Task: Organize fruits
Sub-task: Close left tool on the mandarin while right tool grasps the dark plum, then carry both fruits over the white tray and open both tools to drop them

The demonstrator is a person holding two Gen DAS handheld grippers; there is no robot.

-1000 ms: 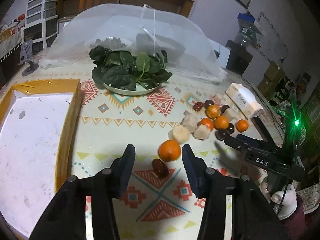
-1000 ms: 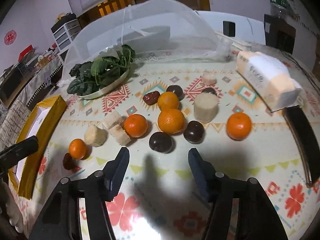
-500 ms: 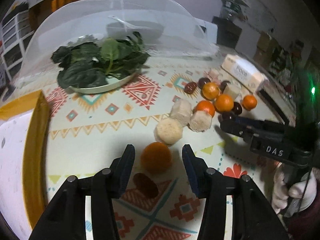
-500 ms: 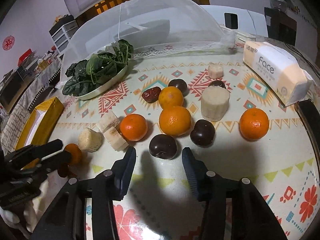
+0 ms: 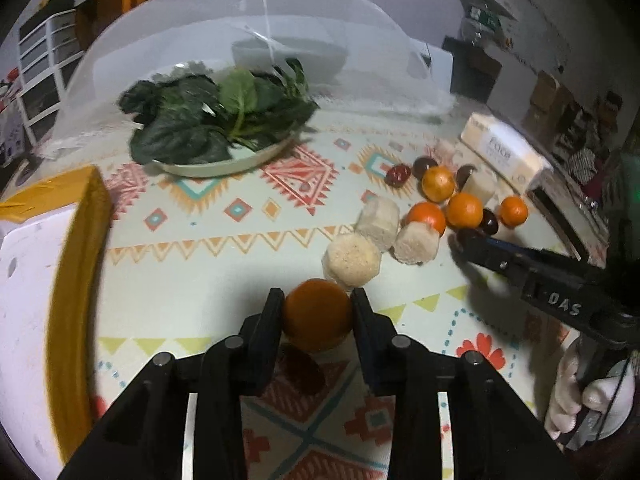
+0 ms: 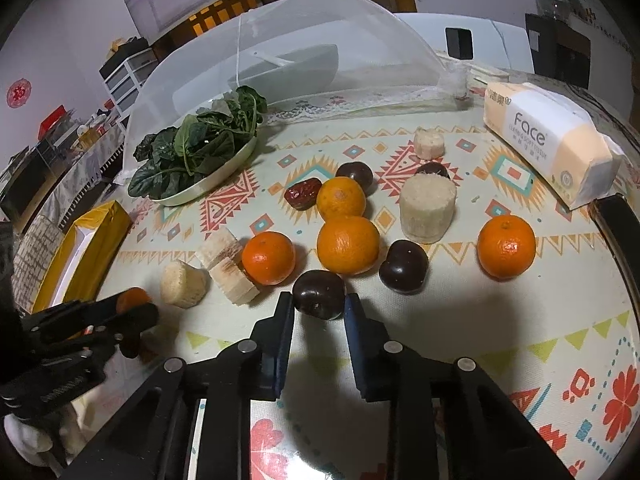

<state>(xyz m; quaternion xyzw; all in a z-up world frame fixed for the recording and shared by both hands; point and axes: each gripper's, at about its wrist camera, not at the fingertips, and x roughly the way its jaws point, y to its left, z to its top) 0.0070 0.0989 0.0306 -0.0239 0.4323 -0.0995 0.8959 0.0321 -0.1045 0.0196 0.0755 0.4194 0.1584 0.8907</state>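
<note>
My left gripper (image 5: 317,312) is shut on a tangerine (image 5: 318,316), with a red date (image 5: 302,368) lying under it. It also shows in the right wrist view (image 6: 128,312). My right gripper (image 6: 319,312) is shut on a dark plum (image 6: 319,293). Several tangerines (image 6: 348,245), another dark plum (image 6: 404,266), a red date (image 6: 303,193) and pale sugarcane chunks (image 6: 427,208) lie on the patterned tablecloth (image 6: 520,360). The right gripper also shows in the left wrist view (image 5: 468,240).
A plate of dark greens (image 6: 200,160) stands at the back left beside a white mesh food cover (image 6: 300,56). A yellow-rimmed box (image 5: 36,280) lies at the left. A tissue pack (image 6: 548,140) lies at the right, near the table's edge.
Both grippers have moved forward and closed. The left one has taken hold of the nearest tangerine, the right one of the nearest dark plum.
</note>
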